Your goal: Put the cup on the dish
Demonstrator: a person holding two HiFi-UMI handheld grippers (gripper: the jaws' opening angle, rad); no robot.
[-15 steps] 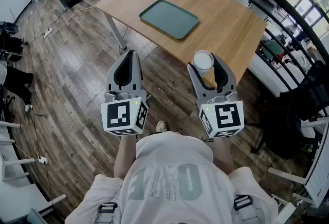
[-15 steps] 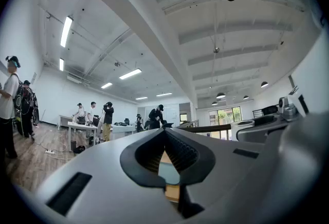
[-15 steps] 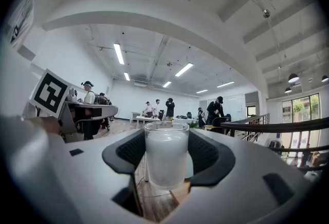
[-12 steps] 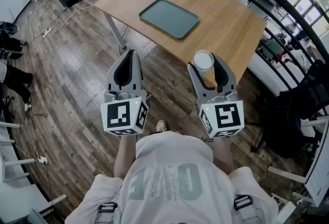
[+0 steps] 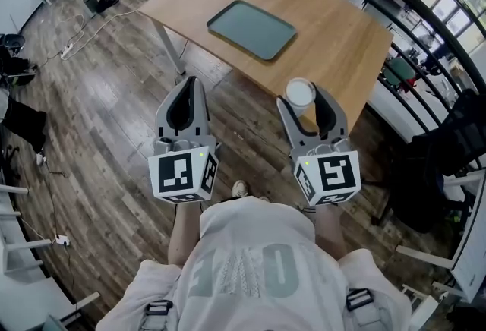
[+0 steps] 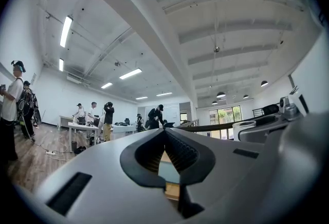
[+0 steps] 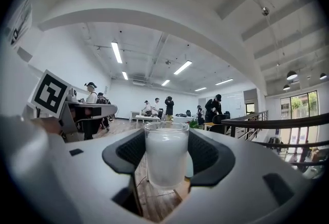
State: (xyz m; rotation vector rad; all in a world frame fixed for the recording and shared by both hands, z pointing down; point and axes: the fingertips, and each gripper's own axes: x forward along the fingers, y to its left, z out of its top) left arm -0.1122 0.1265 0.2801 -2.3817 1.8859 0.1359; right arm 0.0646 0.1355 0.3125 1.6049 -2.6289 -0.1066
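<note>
Short of surface [image 5: 342, 26] edge, right gripper [image 5: 301, 97] grips frosted white cup [image 5: 299, 91]; left gripper [image 5: 190, 83] clenched; green dish [image 5: 251, 28] on surface.

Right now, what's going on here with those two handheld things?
A person stands in front of a wooden table, holding a gripper in each hand. The right gripper has a frosted white cup clamped upright between its fingers, near the table's closer edge. The left gripper is closed and empty, held over the floor. The green tray on the table has nothing on it, so the cup has not been set down yet.
</note>
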